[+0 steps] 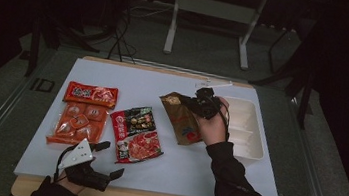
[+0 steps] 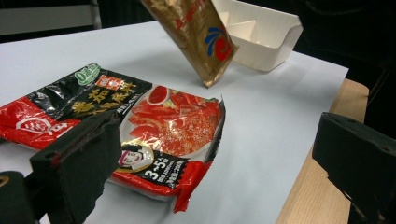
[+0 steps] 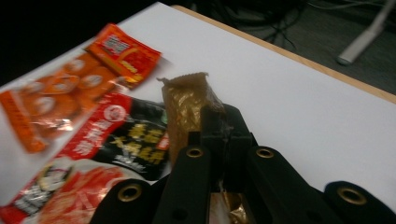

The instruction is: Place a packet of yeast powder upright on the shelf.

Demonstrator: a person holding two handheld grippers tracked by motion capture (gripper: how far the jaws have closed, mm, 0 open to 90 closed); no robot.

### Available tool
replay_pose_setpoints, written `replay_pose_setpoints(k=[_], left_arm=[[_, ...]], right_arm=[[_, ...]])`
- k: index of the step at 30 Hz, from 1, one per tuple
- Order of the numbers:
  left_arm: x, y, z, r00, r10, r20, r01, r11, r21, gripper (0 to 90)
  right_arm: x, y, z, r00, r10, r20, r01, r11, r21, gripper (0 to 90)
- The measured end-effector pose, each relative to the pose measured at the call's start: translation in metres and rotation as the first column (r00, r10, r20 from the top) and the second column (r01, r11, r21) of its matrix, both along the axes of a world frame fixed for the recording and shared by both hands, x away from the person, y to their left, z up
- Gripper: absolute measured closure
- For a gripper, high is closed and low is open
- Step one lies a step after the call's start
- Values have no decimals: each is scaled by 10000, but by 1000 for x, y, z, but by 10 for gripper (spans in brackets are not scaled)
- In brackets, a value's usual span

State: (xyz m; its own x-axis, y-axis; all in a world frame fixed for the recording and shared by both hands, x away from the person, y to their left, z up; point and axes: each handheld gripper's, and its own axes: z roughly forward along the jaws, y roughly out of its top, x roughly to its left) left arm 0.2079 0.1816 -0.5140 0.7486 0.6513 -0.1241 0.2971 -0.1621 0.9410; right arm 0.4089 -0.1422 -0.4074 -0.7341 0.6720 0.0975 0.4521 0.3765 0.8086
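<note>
Right gripper [image 1: 205, 105]: its two black jaws are clamped together on the top edge of the flat gold-brown foil packet [image 1: 183, 119], seen from the right gripper view pinching the crimped seal [image 3: 184, 100].
Packet's place: it hangs from the jaws above the white table sheet [image 1: 164, 84], tilted, its lower end free of the surface; it sits between the red-and-black glossy soup-base pouch [image 1: 136, 134] and the white compartmented plastic tray [image 1: 246, 132], just left of the tray.
Packet's look: shiny, creased metallic gold-brown film with a serrated top seal; in the left gripper view its lower part [image 2: 201, 37] carries a red-and-blue round emblem and red lettering.
Left gripper [image 1: 104, 162]: jaws stand wide apart with nothing between them, low at the near edge of the table, just in front of the soup-base pouch [image 2: 140, 126].
Other goods: an orange clear-windowed pack of round pieces [image 1: 79, 116] lies at the far left, well apart from the held packet.
</note>
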Motion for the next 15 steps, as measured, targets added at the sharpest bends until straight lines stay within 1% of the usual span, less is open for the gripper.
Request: replay_pose_setpoints(k=[1, 2, 3, 7, 8, 9, 13, 15], left_arm=[[0, 0, 0, 10000, 0, 0, 0, 10000, 0, 20], [0, 0, 0, 10000, 20, -3, -20, 10000, -38, 20], [0, 0, 0, 10000, 15, -5, -15, 10000, -26, 20], [1, -1, 0, 10000, -28, -3, 28, 10000, 17, 20], [1, -1, 0, 10000, -28, -3, 28, 10000, 17, 20], [1, -1, 0, 10000, -5, -17, 5, 10000, 37, 20], [1, 0, 0, 10000, 81, -16, -81, 10000, -47, 20], [1, 0, 0, 9999, 105, -37, -105, 9999, -41, 20]], right_arm=[[0, 0, 0, 10000, 0, 0, 0, 10000, 0, 900], [-2, 0, 2, 9999, 126, 31, -126, 9999, 76, 900], [-5, -2, 7, 9997, 196, 114, -198, 9995, 238, 900], [-7, -6, 15, 9996, 278, 49, -281, 9974, 663, 900], [-7, -6, 15, 9996, 278, 49, -281, 9974, 663, 900], [-7, -9, 22, 9995, 306, 105, -314, 9957, 867, 900], [-7, -13, 32, 9992, 317, 232, -340, 9938, 1059, 900], [-7, -15, 37, 9994, 264, 227, -289, 9928, 1159, 900]])
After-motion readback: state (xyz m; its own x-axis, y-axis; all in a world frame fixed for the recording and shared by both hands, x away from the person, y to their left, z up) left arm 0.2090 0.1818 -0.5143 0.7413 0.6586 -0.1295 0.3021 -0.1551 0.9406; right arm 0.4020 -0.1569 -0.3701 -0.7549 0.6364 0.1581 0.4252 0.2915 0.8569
